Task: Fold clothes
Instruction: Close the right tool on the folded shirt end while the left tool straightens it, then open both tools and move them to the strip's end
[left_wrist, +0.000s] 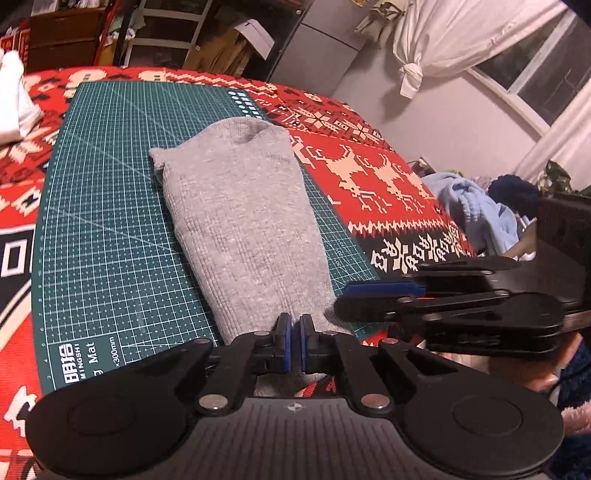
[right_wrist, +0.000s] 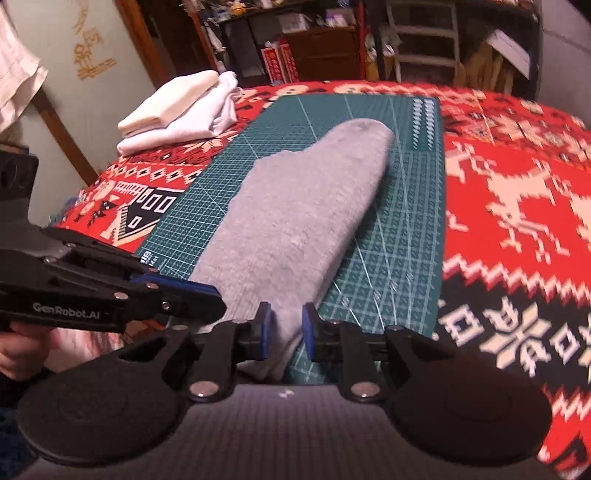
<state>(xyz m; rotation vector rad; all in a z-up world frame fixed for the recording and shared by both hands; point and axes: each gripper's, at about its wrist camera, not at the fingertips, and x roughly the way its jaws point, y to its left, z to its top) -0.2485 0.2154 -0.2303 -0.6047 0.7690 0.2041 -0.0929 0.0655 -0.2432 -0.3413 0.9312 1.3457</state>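
Note:
A grey knit garment (left_wrist: 240, 214) (right_wrist: 303, 206) lies folded into a long strip on a green cutting mat (left_wrist: 110, 221) (right_wrist: 406, 229), its near end toward me. My left gripper (left_wrist: 295, 332) has its blue pads almost together on the near left edge of the strip, with cloth running under the fingers. From the right wrist view the left gripper (right_wrist: 214, 299) comes in from the left, tips at that edge. My right gripper (right_wrist: 286, 326) holds a thicker bunch of the near right end between its pads. In the left wrist view the right gripper (left_wrist: 341, 299) enters from the right.
The mat lies on a red patterned blanket (left_wrist: 369, 177) (right_wrist: 517, 184). Folded white clothes (right_wrist: 177, 110) (left_wrist: 14, 99) are stacked at the far left of the blanket. A heap of blue clothes (left_wrist: 465, 210) lies beyond the right edge. Shelves and boxes stand behind.

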